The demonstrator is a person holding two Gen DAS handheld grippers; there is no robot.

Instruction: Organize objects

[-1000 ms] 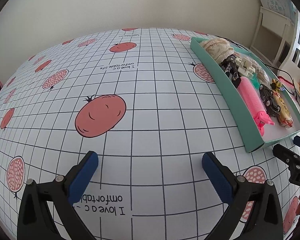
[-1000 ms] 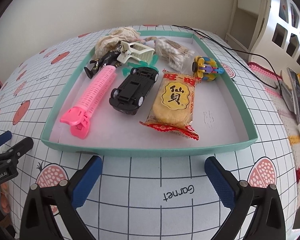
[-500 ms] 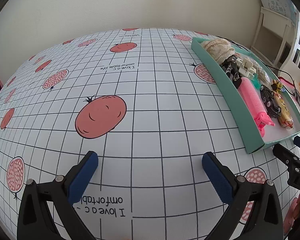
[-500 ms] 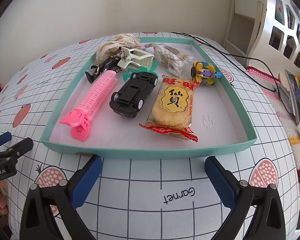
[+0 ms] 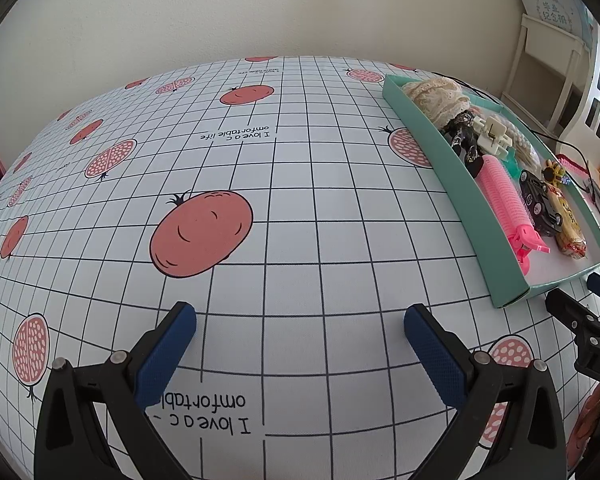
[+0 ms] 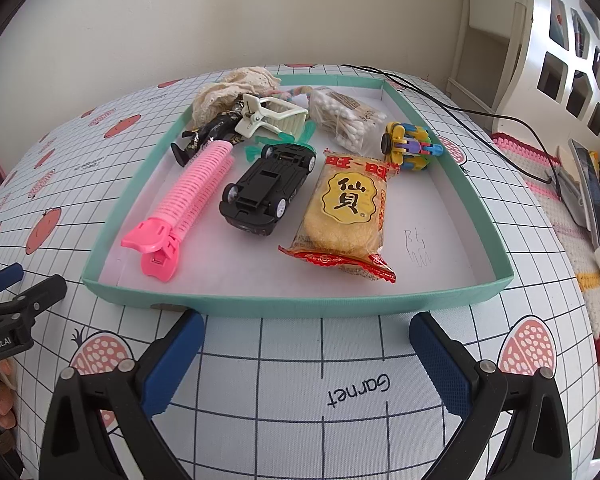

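Worktop (image 5: 300, 200), gridded cloth with fruit print: the stretch ahead of my left tool (image 5: 300, 344) carries nothing.

Tray (image 6: 300, 306), teal, shallow, sits to the right of that stretch, just beyond my right tool (image 6: 308, 344). Every loose item I can see lies inside it.

Contents, big to small: lace cloth (image 6: 228, 88) in the far left corner; pink roller (image 6: 184, 208) along the left wall; snack pack (image 6: 346, 216) mid-tray; black car (image 6: 268, 188) between those two; swab bag (image 6: 346, 118) at the back; white clip (image 6: 272, 116) over a dark figure (image 6: 208, 136); block toy (image 6: 410, 146) near the right wall.

Both tools released, jaws spread wide, gripping nothing.

Stage: fits either items gathered in, or a tray waiting to be sorted out (I can't call it).

Any pick here: come in from above the near wall, take the roller or car across its narrow width, and avoid the tangled back corner.
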